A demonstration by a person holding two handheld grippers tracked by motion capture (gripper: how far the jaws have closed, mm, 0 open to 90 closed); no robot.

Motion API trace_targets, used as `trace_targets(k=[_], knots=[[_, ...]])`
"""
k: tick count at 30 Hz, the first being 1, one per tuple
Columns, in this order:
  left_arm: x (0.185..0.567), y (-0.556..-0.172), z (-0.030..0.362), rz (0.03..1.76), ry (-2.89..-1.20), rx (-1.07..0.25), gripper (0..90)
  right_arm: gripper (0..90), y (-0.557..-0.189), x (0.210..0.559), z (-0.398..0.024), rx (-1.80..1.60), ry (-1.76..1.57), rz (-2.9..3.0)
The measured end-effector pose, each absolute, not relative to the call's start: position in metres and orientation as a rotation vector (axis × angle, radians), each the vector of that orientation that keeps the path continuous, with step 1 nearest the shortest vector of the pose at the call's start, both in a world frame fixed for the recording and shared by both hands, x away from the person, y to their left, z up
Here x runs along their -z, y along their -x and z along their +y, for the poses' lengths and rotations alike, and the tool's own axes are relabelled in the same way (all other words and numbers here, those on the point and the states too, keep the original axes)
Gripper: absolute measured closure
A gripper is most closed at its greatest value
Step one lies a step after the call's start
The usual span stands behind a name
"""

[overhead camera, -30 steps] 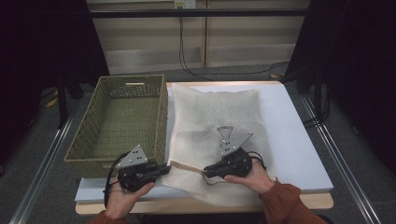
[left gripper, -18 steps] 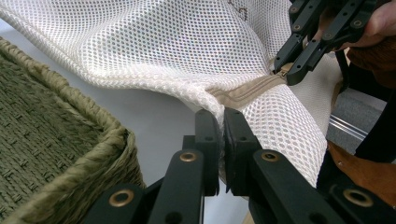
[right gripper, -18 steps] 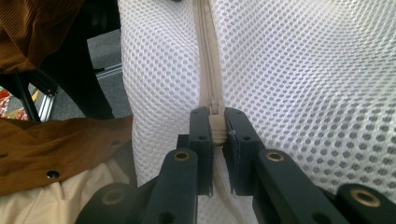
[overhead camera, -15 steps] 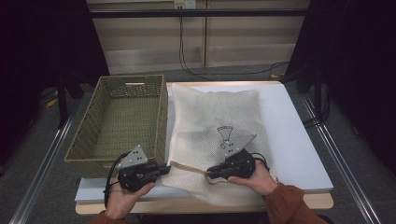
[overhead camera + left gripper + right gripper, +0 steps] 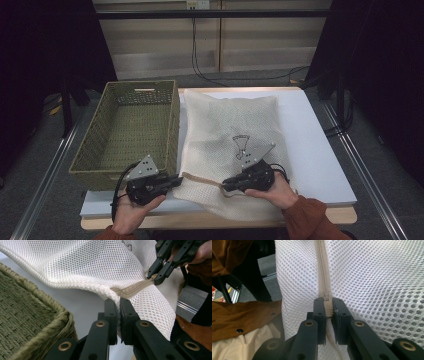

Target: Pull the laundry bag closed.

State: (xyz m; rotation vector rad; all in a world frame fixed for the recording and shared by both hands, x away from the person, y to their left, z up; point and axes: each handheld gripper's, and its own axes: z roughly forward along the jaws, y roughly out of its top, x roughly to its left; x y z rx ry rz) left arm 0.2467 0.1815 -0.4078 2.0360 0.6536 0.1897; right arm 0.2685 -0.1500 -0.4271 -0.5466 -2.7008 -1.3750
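A white mesh laundry bag (image 5: 235, 145) lies spread over the middle of the white table (image 5: 320, 150), its near edge with the beige zipper (image 5: 200, 179) lifted slightly toward the bottom of the high view. The left gripper (image 5: 176, 181), at lower left beside the green woven basket (image 5: 125, 135), is clamped tight on the mesh at the zipper's end, as the left gripper view shows (image 5: 117, 307). The right gripper (image 5: 226, 185), lower centre, is closed on the zipper band itself (image 5: 327, 307); it probably pinches the slider or its pull, though the jaws hide that part. The step in hand looks like working the zipper, one end anchored while the other is gripped. The next move likely calls for a steady pull by the right gripper along the band, with the left holding the fabric taut so the mesh does not bunch.
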Motion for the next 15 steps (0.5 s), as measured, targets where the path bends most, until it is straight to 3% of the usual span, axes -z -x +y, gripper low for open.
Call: trace_targets(k=[15], knots=[[0.4081, -0.2475, 0.1826, 0.656, -2.033, -0.194, 85.9, 83.0, -0.269, 0.43, -0.1564, 1.35, 0.552, -2.725]])
